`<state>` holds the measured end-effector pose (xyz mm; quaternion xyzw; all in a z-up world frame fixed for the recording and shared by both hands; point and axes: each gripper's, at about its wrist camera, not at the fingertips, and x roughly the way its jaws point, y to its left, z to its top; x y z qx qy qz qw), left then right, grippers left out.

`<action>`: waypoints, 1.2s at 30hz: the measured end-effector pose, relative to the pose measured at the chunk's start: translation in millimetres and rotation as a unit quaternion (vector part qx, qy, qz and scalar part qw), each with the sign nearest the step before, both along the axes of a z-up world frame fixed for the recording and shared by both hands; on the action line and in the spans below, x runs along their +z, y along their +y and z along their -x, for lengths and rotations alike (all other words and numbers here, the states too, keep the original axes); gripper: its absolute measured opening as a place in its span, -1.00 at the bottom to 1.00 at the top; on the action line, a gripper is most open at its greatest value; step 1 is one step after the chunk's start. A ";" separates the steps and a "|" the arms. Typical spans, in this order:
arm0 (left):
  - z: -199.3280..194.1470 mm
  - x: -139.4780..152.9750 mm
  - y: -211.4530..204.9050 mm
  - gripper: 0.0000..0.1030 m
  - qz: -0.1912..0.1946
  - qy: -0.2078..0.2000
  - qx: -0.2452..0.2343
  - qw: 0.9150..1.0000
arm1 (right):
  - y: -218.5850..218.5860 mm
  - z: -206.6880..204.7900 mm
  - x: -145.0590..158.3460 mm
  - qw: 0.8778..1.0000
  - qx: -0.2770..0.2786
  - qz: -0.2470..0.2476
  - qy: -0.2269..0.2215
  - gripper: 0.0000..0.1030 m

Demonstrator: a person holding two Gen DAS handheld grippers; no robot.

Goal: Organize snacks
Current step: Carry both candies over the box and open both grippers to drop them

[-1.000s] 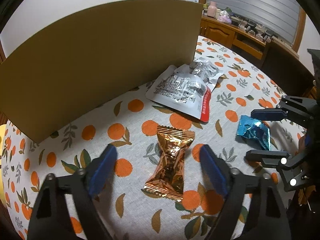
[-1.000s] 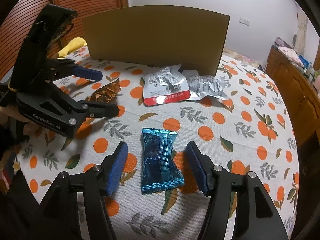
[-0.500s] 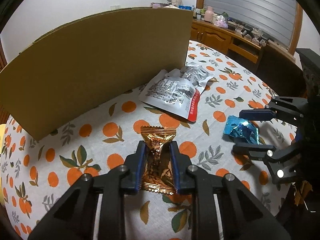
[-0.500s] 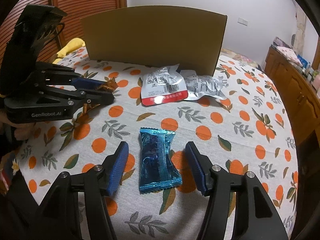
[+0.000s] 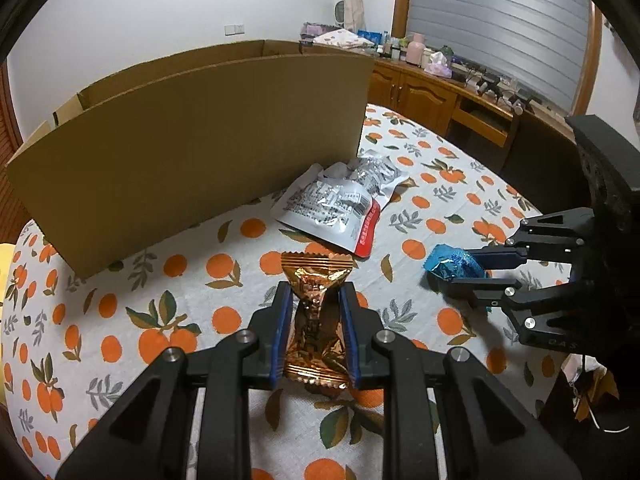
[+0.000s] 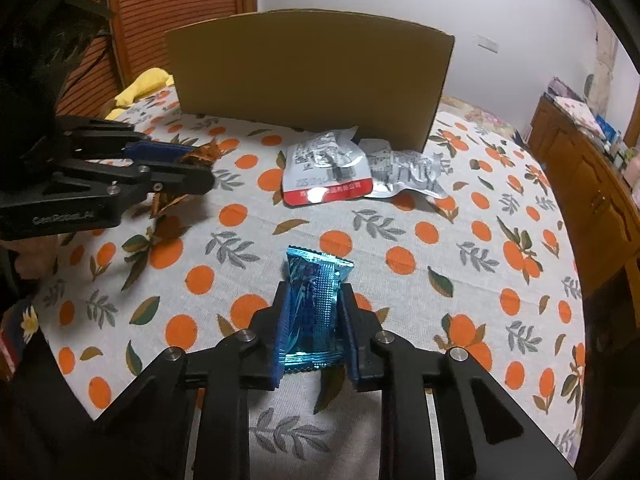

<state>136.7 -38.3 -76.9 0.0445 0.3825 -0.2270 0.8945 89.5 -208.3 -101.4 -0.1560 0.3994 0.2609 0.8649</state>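
Observation:
A gold foil candy (image 5: 316, 272) is pinched between the blue pads of my left gripper (image 5: 315, 288), which is shut on it just above the orange-print tablecloth (image 5: 180, 280). The jaws of my right gripper (image 6: 314, 288) are closing on a blue foil snack packet (image 6: 320, 320), and both pads touch its sides. In the left wrist view the right gripper (image 5: 460, 276) with the blue packet (image 5: 452, 266) is at the right. In the right wrist view the left gripper (image 6: 200, 168) holds the gold candy (image 6: 204, 152) at the left.
An open cardboard box (image 5: 200, 152) stands at the back of the table. Two silver pouches (image 6: 326, 168) (image 6: 408, 172) lie in front of its right end. A wooden cabinet (image 5: 420, 96) and a dark chair (image 5: 536, 160) are beyond the table's right edge.
My left gripper shut on the gold candy and rose a little with it. The right gripper stayed in place while its jaws came in from wide apart onto the blue packet.

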 end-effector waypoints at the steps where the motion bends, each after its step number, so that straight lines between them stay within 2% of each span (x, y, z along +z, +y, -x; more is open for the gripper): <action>1: 0.5 1.5 1.6 -0.59 0.002 -0.001 0.001 1.000 | -0.4 -0.4 0.6 1.000 0.001 -0.001 0.001 -0.58; 18: -14.0 46.4 24.9 -0.59 0.012 -0.039 0.024 0.999 | 6.4 -14.8 54.2 0.998 0.019 -0.034 -0.045 -0.58; 36: -42.1 99.7 47.1 -0.59 0.009 -0.085 0.043 0.995 | 20.5 -51.6 112.1 0.992 0.051 -0.056 -0.098 -0.58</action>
